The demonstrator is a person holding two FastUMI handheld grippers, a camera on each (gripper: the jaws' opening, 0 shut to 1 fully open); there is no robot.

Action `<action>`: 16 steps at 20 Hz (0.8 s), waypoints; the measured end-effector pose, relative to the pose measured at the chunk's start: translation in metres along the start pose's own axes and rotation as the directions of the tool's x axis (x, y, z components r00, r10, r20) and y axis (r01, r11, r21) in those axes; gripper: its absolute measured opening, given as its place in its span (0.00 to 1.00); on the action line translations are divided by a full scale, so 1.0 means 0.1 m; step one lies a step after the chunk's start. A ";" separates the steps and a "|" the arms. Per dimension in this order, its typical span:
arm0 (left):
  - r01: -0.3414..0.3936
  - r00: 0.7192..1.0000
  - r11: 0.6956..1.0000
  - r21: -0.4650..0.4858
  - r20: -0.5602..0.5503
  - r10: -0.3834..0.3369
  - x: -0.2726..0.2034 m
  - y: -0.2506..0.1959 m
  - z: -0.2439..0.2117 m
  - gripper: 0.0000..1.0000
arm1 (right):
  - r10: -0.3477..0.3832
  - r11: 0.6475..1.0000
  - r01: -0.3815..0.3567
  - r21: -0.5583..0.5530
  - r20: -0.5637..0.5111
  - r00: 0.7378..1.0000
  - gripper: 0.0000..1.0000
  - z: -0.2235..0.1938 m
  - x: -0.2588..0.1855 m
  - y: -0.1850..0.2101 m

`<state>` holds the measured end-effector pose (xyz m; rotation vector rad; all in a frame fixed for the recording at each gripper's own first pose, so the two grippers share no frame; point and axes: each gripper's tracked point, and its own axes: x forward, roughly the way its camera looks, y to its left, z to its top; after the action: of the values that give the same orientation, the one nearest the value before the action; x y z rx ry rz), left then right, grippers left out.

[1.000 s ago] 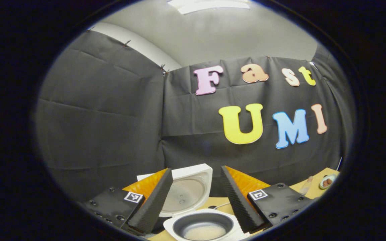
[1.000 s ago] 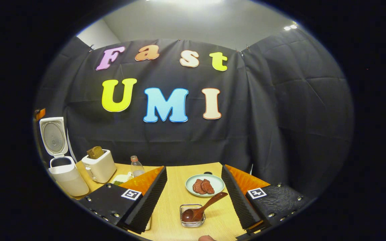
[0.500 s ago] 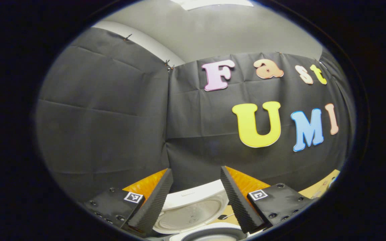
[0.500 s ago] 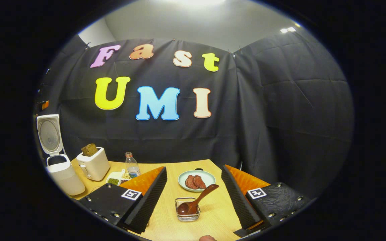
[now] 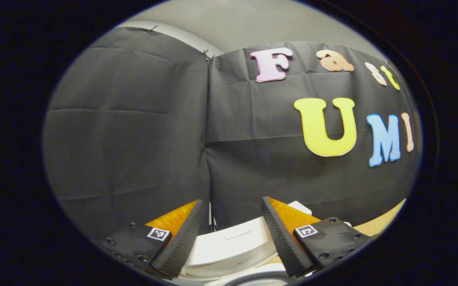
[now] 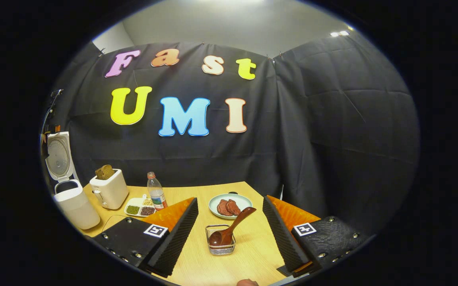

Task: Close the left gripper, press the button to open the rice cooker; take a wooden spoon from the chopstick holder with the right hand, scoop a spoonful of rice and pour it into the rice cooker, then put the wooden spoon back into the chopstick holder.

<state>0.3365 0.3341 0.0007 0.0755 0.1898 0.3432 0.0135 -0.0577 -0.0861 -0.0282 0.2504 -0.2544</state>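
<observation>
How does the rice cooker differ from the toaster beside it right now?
The rice cooker is rounded and stands with its lid flipped up, the pot mouth exposed; the toaster is boxy with no lid. The toaster has a slice of brown bread poking from its top slot, while what the rice cooker holds can't be seen from here. The rice cooker sits nearer the table's left edge. Both are white and stand upright on the wooden table.

Each tool has ridged wedge fingers on screwed black plates bearing square coded markers
</observation>
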 end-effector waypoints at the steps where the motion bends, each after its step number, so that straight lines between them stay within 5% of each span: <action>1: -0.007 1.000 1.000 0.005 0.006 0.007 0.00 -0.01 -0.01 0.99 | 0.009 1.000 -0.009 0.000 0.005 1.000 0.99 0.02 0.00 0.03; 16: 0.063 0.996 0.997 -0.040 -0.060 -0.066 -0.28 -0.18 0.00 0.98 | 0.106 0.994 -0.108 0.032 0.065 0.992 0.99 0.30 0.17 0.04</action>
<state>0.3169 0.3075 0.0031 0.0214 0.2457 0.2849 0.0382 -0.0589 -0.0612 0.0124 0.1837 -0.1512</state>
